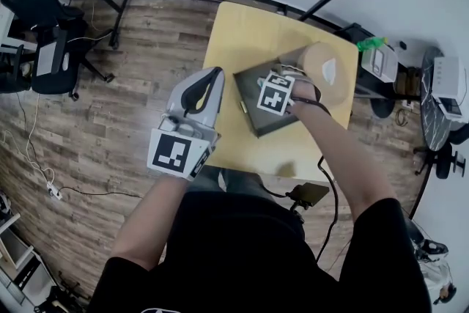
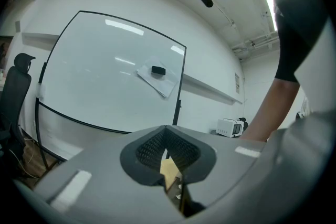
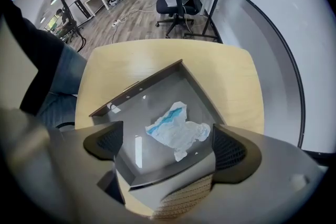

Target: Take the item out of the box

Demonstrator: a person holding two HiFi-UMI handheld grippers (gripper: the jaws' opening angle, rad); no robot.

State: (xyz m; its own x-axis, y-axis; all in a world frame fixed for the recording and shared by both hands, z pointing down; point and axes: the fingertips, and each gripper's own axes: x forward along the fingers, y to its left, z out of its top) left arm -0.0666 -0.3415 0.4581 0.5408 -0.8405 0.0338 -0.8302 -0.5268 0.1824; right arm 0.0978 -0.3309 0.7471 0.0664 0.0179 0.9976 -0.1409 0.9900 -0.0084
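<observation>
In the head view, the crumpled white wrapper with a blue stripe (image 3: 176,131) was hidden. The marker cube (image 1: 276,95) of the right tongs (image 3: 169,144) and the hand behind it covered most of the shallow dark grey box (image 3: 152,99). Only the right gripper view showed the wrapper. It lay loose and rumpled on the box floor, near the middle, with one torn corner trailing toward the camera. The right tongs were spread wide above the box, their pads well clear of the wrapper on either side. A ribbed tan surface (image 3: 181,204) was cut off at that view's lower edge and could not be identified. The box sat askew on the pale yellow wooden bench (image 3: 226,76). The left tongs (image 2: 168,149) were pressed together on nothing and pointed up at a whiteboard (image 2: 105,76).
</observation>
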